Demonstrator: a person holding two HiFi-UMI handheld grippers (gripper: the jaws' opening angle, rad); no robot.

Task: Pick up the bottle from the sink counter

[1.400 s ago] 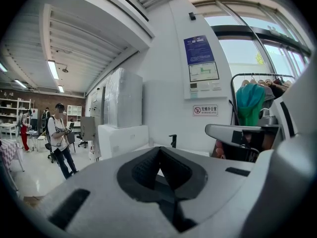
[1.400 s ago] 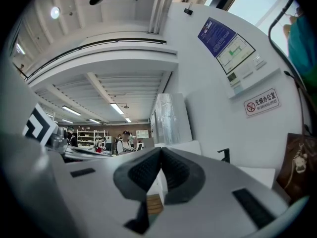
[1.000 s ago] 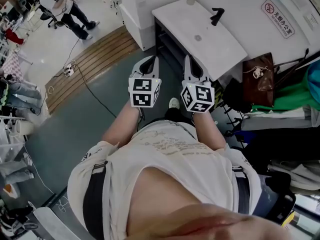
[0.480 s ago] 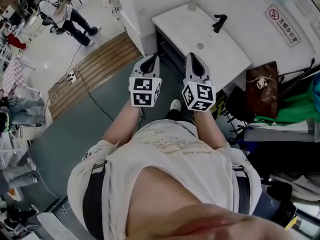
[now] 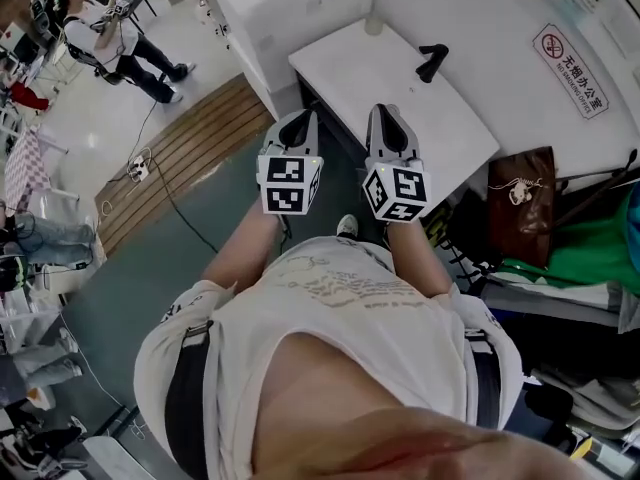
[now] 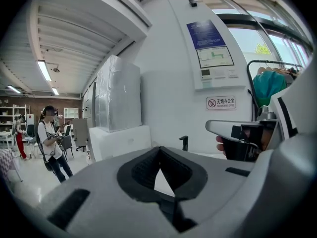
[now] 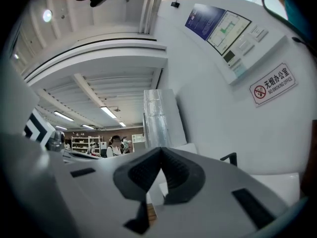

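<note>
bottle (image 5: 373,26) is my read of the small pale upright thing at the far end of the table (image 5: 440,118), next to the white cabinet (image 5: 290,8) and past the black tap (image 5: 432,61). too small to confirm. nothing holds it, it just stands there.

left hand-held gripper (image 5: 298,118) and right hand-held gripper (image 5: 385,114) sit side by side out in front of the chest, roughly level, both aimed at the table. reads as a carry/approach pose: lined up on the target, well apart from the bottle, no contact with anything.

left: jaws clenched tip to tip, nothing between them. right: same, tips meeting, empty.

judgement: task barely begun. one hand-held gripper needs to get in past the tap and spread its jaws before it can take the bottle. tap is the obvious thing to clip on the way.
</note>
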